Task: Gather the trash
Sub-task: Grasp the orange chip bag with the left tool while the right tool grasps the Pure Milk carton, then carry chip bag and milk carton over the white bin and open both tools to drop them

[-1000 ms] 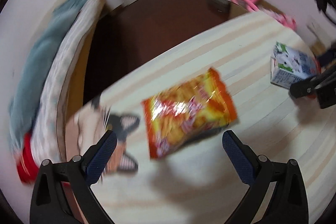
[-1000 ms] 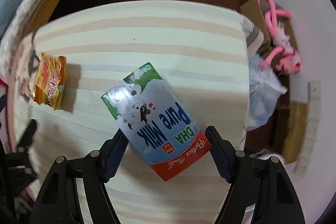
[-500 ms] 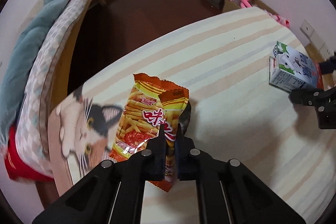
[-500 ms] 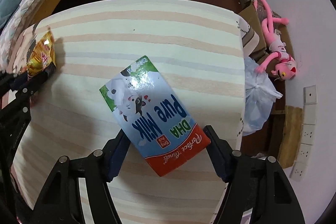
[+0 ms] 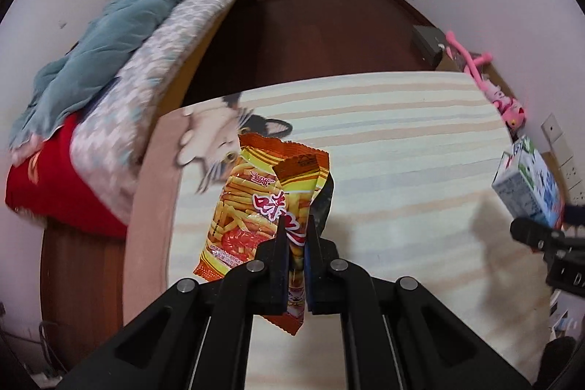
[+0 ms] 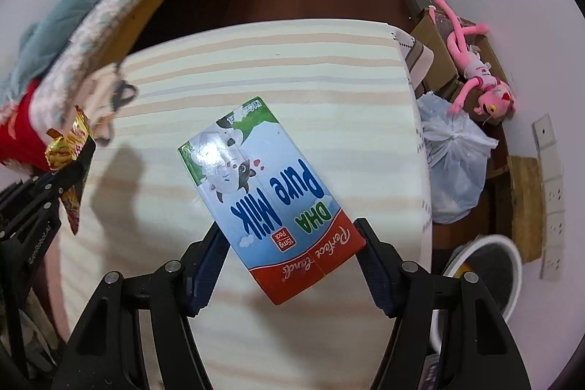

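Observation:
My left gripper (image 5: pixel 294 240) is shut on an orange snack bag (image 5: pixel 256 203) and holds it above the striped tablecloth (image 5: pixel 402 141). My right gripper (image 6: pixel 289 236) is shut on a blue and white milk carton (image 6: pixel 267 192), lifted off the table and tilted. The carton also shows at the right edge of the left wrist view (image 5: pixel 530 185). The snack bag also shows at the left of the right wrist view (image 6: pixel 71 148).
A white waste bin (image 6: pixel 486 284) stands on the floor right of the table, with a tied plastic bag (image 6: pixel 453 163) behind it. A pink plush toy (image 6: pixel 479 79) lies on cardboard boxes. A bed with a teal blanket (image 5: pixel 120 28) is left. A cat picture (image 5: pixel 219 137) lies on the table.
My left gripper closed on the snack bag and lifted it off the table. My right gripper rose with the milk carton; both cameras now sit higher and see more of the room.

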A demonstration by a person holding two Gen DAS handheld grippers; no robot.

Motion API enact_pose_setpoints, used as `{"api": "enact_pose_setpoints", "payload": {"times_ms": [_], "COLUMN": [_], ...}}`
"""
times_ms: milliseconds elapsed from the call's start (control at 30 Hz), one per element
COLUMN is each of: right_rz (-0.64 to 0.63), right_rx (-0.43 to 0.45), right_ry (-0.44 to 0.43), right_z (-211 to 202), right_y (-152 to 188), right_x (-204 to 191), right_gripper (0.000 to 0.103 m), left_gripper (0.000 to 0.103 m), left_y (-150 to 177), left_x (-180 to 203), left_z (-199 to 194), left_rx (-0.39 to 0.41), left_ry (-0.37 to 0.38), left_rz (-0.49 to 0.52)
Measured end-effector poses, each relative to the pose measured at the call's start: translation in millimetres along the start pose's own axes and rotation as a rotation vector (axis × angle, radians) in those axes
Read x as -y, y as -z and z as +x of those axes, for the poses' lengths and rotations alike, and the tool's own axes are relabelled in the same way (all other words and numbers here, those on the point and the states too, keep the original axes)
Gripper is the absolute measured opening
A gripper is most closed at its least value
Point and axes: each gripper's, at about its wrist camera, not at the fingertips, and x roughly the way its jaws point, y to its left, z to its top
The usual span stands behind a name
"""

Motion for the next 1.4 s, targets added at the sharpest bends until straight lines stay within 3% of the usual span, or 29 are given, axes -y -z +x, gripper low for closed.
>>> {"api": "enact_pose_setpoints", "payload": {"times_ms": [167,267,500,733,967,1233,1300,1400], "right_rz": [0.029,0.044,0.095,0.156,0.263,0.423,0.465,0.527], "right_rx": [0.054,0.09,0.194,0.294,0.364,0.343,0.316,0.26], "right_ry": [-0.044,-0.07,-0.128,-0.142,-0.044,0.078,0.097,0.111], "right_z": [-42.5,-70.0,-142.2,-207.8,-253.5,-258.8,-247.7,-219.4], "right_y": [41.0,66.5,119.2,158.2,187.0,213.8,219.2,226.2], "right_x": [-9.6,-10.2,8.8,57.5,144.7,263.6,292.3,332.5], "right_gripper": [0.069,0.069,0.068,0.068,0.068,0.067,0.067,0.067], "left_gripper": [0.004,0.004,0.004,0.004,0.004,0.004,0.004,0.004], "left_y": [22.6,37.0,53.0,48.3,32.6,26.2,28.0,32.1], "left_x": [3.5,12.7,42.7,112.0,212.0,333.2,364.5,405.1], "left_z": [-45.5,-74.6,-130.7,-173.1,-182.6,-145.7,-129.5,-88.1], "left_rx": [0.037,0.07,0.131,0.195,0.206,0.101,0.038,-0.128], "left_ry": [0.034,0.024,0.081,0.179,0.291,0.381,0.399,0.451], "left_rz": [-0.039,-0.018,0.037,0.14,0.26,0.396,0.436,0.473]}}
